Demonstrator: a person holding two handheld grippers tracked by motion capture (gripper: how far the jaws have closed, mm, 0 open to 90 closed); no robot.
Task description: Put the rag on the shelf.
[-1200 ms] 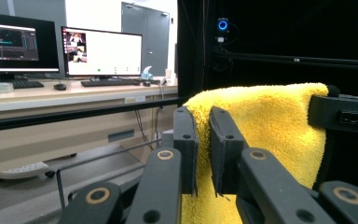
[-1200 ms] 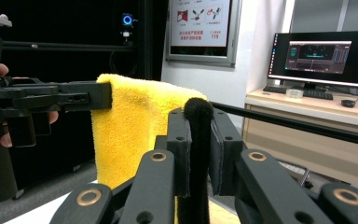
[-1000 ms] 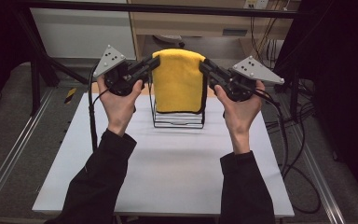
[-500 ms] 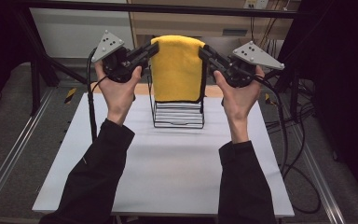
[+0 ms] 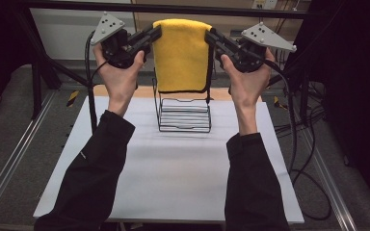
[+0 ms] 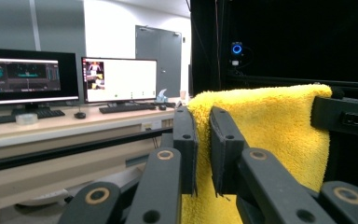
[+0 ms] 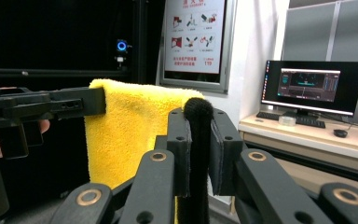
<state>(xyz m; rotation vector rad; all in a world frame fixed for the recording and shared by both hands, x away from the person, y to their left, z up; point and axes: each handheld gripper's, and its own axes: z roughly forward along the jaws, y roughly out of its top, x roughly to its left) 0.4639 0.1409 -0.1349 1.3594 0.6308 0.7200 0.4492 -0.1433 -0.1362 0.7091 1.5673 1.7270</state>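
Both claws are pinched tight on the yellow towel (image 5: 182,55), one at each top corner. My left claw (image 5: 157,32) grips the left corner, my right claw (image 5: 209,34) the right one, so the cloth hangs flat btwn them like a sheet on a line. Holding 2 corners apart keeps it spread & stops it bunching.

Close up in the left gripper view, the left claw (image 6: 203,150) has the fuzzy yellow edge squeezed btwn its pads, and the towel (image 6: 279,135) runs off to the right, where my other claw (image 6: 342,116) clamps the far corner. In the right gripper view the right claw (image 7: 199,151) bites on the black trim (image 7: 196,140) that borders the cloth, w/ the yellow part (image 7: 130,135) stretching left to my left claw (image 7: 51,105).

Next out, in the high view: the towel's bottom edge hangs in front of the top of the black wire rack (image 5: 183,111), which stands on the white table (image 5: 173,168). Can't tell if cloth touches wire. I reckon I'm carrying it above the rack, so the cloth needs to stay taut and level.

Farther back are a desk (image 6: 42,128) with monitors (image 6: 119,79) & a wall poster (image 7: 195,35)
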